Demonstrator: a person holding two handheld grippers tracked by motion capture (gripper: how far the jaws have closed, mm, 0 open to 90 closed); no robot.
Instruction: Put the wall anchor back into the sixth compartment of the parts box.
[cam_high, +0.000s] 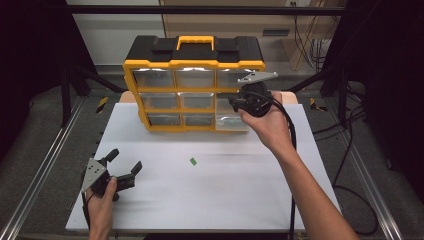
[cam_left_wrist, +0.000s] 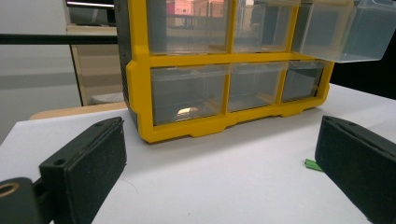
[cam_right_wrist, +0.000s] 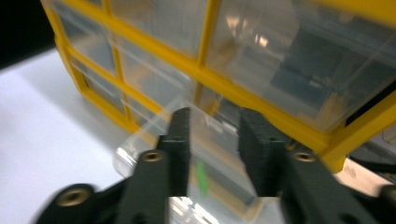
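Note:
A yellow and black drawer organizer (cam_high: 195, 64) stands at the back of the white board (cam_high: 210, 200). One clear drawer (cam_high: 232, 122) on its right side is pulled out. My right gripper (cam_high: 245, 102) hovers over that drawer, jaws apart with nothing pressed between them. In the right gripper view, a small green piece (cam_right_wrist: 201, 176) lies inside the open drawer (cam_right_wrist: 140, 144), seen through the gap of the right gripper (cam_right_wrist: 215, 116). A second green piece (cam_high: 193, 161) lies on the board. My left gripper (cam_high: 126, 159) rests at the front left, open and empty.
In the left gripper view the organizer (cam_left_wrist: 140, 93) stands ahead, the pulled-out drawer (cam_left_wrist: 345, 32) juts out at upper right, and the green piece (cam_left_wrist: 312, 164) lies beside one jaw of the left gripper (cam_left_wrist: 219, 154). Metal rails (cam_high: 40, 175) flank the board.

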